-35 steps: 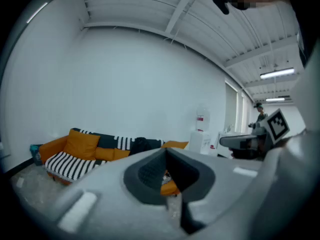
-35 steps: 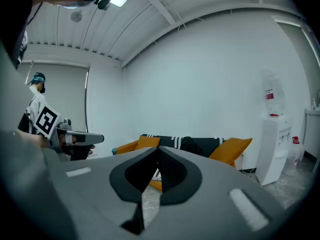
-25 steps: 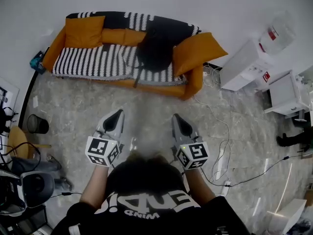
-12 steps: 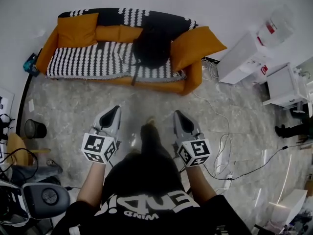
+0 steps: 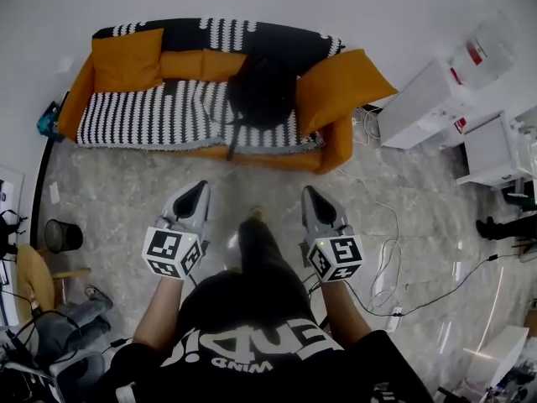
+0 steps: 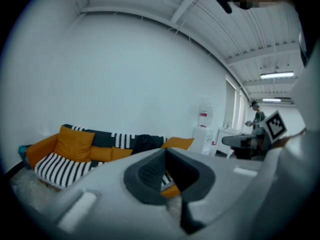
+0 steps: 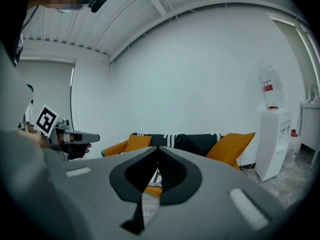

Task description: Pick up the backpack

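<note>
A black backpack sits upright on the orange sofa, leaning on the backrest right of centre, one strap hanging over the seat edge. It also shows in the left gripper view as the dark backpack and in the right gripper view as the backpack. My left gripper and right gripper are held side by side over the floor, well short of the sofa, both shut and empty. The person's leg steps forward between them.
A striped throw and orange cushions cover the sofa. A white water dispenser and cabinet stand at the right. Cables trail on the marble floor. A black bin and a chair sit at the left.
Both grippers have moved forward toward the sofa as the person walks. A leg has come forward between them. Both grippers have stayed shut.
</note>
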The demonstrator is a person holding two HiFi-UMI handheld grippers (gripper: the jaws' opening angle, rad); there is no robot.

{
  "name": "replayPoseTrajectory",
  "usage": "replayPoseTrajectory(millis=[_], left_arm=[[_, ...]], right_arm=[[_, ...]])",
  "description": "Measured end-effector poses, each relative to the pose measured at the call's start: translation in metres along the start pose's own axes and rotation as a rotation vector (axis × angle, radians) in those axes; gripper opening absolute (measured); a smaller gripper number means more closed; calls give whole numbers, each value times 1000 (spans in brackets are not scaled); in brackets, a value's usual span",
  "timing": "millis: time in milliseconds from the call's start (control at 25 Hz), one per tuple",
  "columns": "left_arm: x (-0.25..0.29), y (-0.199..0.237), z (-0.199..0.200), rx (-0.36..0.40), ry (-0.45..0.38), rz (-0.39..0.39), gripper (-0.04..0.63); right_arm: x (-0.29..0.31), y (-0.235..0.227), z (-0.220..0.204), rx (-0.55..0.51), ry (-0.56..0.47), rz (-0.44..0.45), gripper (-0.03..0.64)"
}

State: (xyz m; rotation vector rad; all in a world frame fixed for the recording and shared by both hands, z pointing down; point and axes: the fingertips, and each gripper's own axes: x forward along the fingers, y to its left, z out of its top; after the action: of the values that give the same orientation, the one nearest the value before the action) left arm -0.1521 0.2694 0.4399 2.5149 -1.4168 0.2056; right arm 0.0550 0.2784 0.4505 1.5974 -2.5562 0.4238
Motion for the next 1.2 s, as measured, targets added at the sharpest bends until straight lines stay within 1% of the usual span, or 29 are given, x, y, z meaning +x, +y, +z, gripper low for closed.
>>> replayPoseTrajectory(millis=[200, 440, 640, 800, 1000, 1200], left_arm=[[55, 29, 31, -1, 3, 7, 3], [133, 57, 69, 3, -7, 38, 3], [184, 77, 88, 3, -20, 66, 3], [215, 95, 98, 2, -20, 75, 3], [249, 125, 105, 1, -15, 62, 3], [302, 158, 116, 3, -10, 11, 3]], right_arm=[[60, -25, 26, -1, 24, 31, 3], [133, -74, 64, 2, 18, 72, 2], [180, -106, 79, 15, 19, 101, 2], [216, -124, 84, 24, 33, 108, 2], [259, -134, 87, 32, 44, 103, 2], [308, -152, 100, 37, 42, 67, 3]])
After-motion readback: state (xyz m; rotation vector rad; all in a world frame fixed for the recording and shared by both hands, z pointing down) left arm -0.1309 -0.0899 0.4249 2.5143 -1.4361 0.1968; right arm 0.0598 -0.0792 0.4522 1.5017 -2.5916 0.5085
